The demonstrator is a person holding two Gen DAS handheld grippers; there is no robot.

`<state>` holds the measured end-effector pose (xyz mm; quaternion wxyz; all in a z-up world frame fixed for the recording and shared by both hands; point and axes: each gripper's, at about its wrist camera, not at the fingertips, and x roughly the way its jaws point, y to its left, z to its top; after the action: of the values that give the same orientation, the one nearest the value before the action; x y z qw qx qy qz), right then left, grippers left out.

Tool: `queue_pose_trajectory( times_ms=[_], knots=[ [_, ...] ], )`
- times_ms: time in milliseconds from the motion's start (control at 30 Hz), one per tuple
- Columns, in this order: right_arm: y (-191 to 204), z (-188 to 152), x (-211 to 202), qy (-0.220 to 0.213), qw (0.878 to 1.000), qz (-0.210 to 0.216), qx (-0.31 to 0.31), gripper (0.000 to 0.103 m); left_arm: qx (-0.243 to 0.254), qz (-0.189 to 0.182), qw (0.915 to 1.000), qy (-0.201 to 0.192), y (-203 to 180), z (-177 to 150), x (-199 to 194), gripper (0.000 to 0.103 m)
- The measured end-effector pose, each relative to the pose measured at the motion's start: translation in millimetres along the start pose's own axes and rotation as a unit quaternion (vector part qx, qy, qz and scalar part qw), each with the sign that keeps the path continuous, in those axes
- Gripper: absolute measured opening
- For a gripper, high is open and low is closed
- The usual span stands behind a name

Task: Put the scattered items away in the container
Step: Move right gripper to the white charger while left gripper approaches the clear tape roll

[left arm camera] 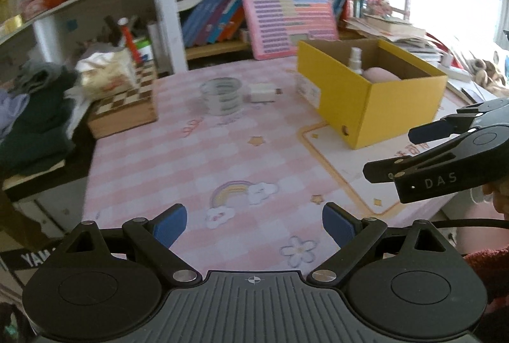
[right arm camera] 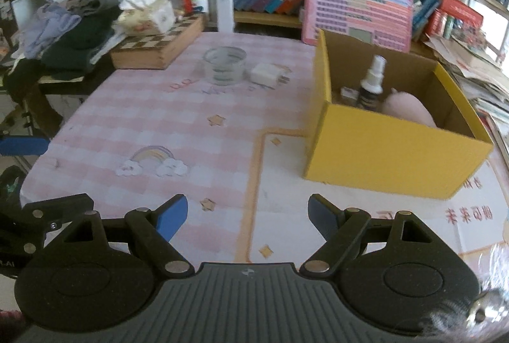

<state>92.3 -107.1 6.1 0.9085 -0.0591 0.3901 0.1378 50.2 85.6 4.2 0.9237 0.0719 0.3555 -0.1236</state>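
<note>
Pink checked tabletop [right arm camera: 191,126] mostly bare; yellow box [right arm camera: 394,158] at right already holding a spray bottle [right arm camera: 370,85]. Glass jar [right arm camera: 225,65] and white charger [right arm camera: 265,75] waiting beyond. Left tongs [left arm camera: 254,227] and right tongs [right arm camera: 248,217] both apart, empty. Best approached low, straddling the jar squarely before closing.

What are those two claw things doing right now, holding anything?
Left gripper: open, holding nothing.
Right gripper: open, holding nothing.
</note>
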Motion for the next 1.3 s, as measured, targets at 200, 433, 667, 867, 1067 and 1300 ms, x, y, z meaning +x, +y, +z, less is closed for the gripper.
queue_pose_trajectory(
  times_ms=[200,433,667,867,1067,1300],
  knots=[
    [18,12,5,-0.009,1.0,0.008,-0.019,0.079,-0.016,0.018,0.9996,-0.015,17,0,-7,0.094],
    [23,28,15,-0.019,1.0,0.004,-0.011,0.074,-0.02,0.028,0.9992,-0.019,27,5,0,0.095],
    [27,44,31,-0.024,1.0,0.01,-0.002,0.074,-0.022,0.034,0.9989,-0.022,35,14,13,0.095],
    [26,63,55,-0.02,1.0,0.015,0.002,0.073,-0.025,0.05,0.9981,-0.024,43,26,31,0.095],
    [18,89,80,-0.016,1.0,0.014,0.013,0.073,-0.028,0.054,0.9979,-0.023,50,40,52,0.095],
    [11,115,112,-0.01,1.0,0.001,0.028,0.073,-0.023,0.048,0.9984,-0.017,54,56,85,0.095]
  ],
)
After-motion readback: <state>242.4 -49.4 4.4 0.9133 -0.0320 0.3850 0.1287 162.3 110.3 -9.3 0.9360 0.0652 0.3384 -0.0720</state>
